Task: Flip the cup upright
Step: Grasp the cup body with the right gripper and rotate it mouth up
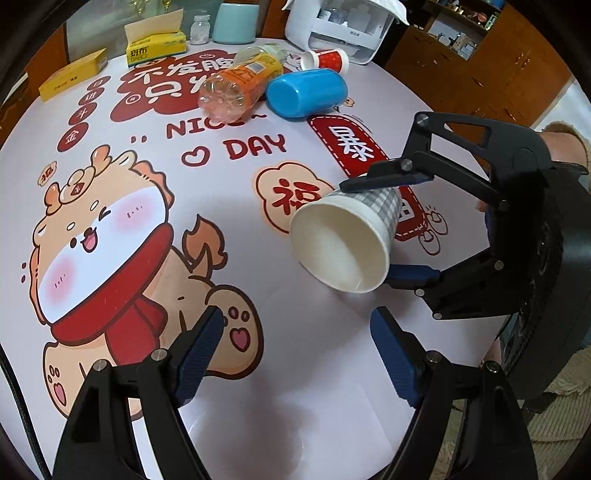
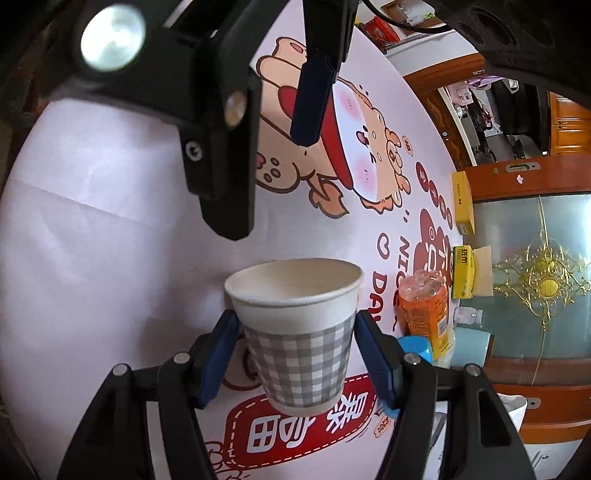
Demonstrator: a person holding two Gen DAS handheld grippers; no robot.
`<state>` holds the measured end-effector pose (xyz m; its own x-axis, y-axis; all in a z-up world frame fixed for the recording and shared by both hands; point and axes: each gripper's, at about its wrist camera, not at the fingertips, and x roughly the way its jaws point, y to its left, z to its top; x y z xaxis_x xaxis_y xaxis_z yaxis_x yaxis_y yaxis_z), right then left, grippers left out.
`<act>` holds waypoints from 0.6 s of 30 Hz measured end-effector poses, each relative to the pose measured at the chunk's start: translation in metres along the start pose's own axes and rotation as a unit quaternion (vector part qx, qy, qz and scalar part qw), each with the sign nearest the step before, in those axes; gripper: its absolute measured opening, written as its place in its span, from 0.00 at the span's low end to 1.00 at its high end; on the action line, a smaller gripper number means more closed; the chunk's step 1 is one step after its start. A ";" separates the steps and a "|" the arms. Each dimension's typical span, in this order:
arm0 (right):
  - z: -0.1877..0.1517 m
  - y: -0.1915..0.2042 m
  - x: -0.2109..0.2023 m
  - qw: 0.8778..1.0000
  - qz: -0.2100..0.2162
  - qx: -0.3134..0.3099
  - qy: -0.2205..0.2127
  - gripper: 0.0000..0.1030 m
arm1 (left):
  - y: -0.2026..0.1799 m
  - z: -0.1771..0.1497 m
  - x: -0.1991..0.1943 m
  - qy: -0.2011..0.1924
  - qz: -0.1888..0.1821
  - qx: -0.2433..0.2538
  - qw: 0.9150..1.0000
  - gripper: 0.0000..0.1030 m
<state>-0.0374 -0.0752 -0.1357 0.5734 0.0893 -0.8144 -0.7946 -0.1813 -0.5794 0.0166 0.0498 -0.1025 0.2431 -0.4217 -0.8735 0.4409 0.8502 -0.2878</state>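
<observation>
1. Grey-checked white paper cup [image 1: 345, 240], seen from the left wrist: lying sideways off the counter [image 1: 314, 369], open mouth facing the camera, clamped across its checked wall by the right claw [image 1: 388, 229], one blue pad above and one below.
2. Same view: left claw [image 1: 295, 339] hangs in the foreground with its blue fingers [image 1: 201, 343] spread wide apart, nothing between them.
3. Same view, far side of the counter: blue plastic cup [image 1: 306, 92] on its side, touching an orange-labelled clear plastic bottle [image 1: 240, 88] also lying down; a red-and-white paper cup [image 1: 325, 60] on its side just behind them. Yellow tissue box [image 1: 155, 46] and pale teal mug [image 1: 234, 22] stand at the back edge.
4. Right wrist view: paper cup [image 2: 299, 332] sits between the right claw's [image 2: 297, 354] blue pads [image 2: 373, 358], both pressed on the grey-checked band, white rim beyond the pads. Counter's cartoon print fills the background.
5. Same view: left claw [image 2: 258, 129] shows at top, fingers apart, well clear of the cup. Orange-labelled bottle [image 2: 424, 310] and blue cup [image 2: 415, 349] lie to the right.
</observation>
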 end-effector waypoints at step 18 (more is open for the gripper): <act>-0.021 -0.059 0.004 0.981 0.043 0.191 -0.012 0.60 | 0.013 0.000 -0.006 -0.010 0.002 -0.025 1.000 0.78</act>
<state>0.0159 -0.0849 -0.1040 0.5003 0.1138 -0.8583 -0.8588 0.1912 -0.4752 0.0212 0.0631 -0.1007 0.2629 -0.4237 -0.8668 0.3968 0.8664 -0.3031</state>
